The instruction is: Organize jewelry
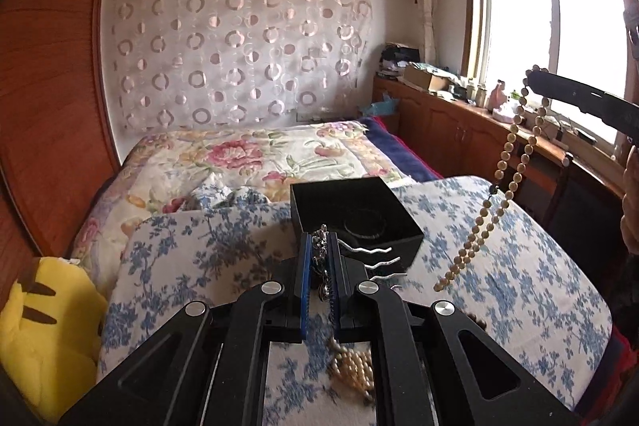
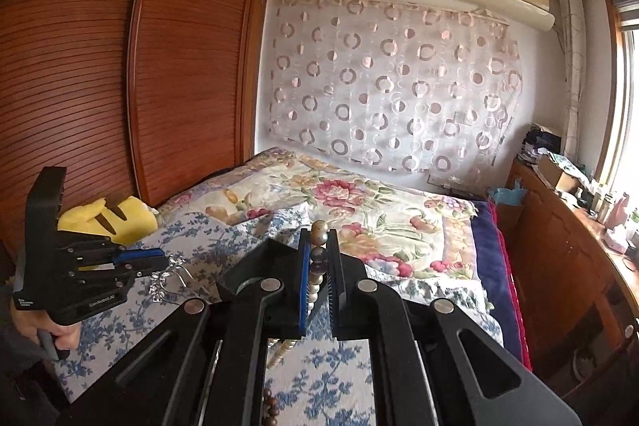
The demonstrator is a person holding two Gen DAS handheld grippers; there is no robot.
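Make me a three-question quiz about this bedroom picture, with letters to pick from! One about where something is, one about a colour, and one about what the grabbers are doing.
1. Where does the black box sit?
A. on the blue-flowered cushion
B. on the window sill
C. inside the wardrobe

2. What colour is the plush toy beside the cushion?
A. green
B. yellow
C. red

3. What is the right gripper doing?
A. hanging open over nothing
B. pinching a bead necklace
C. lifting the box

Answers:
1 A: the box rests on the blue floral fabric.
2 B: it is bright yellow with dark stripes.
3 B: beads show between its fingers and the strand dangles below, while the left gripper clamps a silver chain.
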